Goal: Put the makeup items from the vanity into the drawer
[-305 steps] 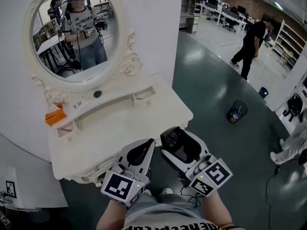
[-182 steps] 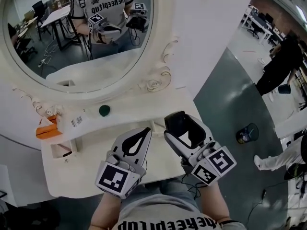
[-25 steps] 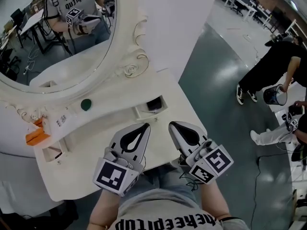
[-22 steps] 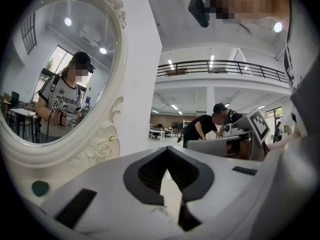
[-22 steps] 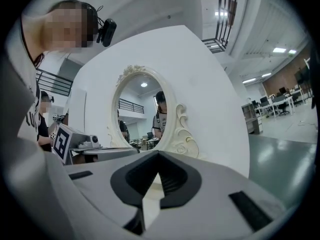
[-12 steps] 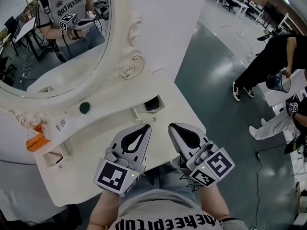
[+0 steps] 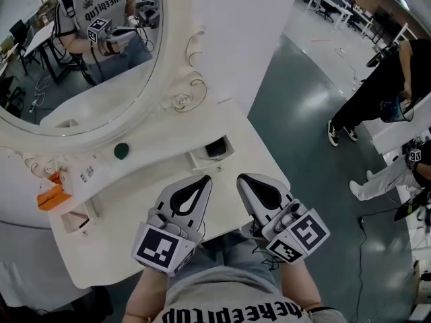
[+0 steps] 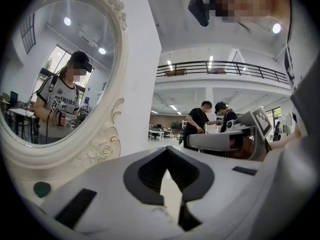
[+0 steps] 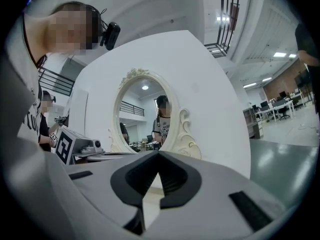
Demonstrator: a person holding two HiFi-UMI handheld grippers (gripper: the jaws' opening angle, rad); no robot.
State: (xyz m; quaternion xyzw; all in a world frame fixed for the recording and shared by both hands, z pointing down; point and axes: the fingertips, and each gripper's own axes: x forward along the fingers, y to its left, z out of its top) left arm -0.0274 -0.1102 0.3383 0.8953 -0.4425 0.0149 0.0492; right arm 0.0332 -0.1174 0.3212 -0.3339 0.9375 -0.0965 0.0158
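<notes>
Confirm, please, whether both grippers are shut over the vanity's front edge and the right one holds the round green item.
Not quite: the right gripper is shut but empty, as the right gripper view shows. In the head view the round green item lies on the vanity's shelf below the mirror. The left gripper is shut too.
</notes>
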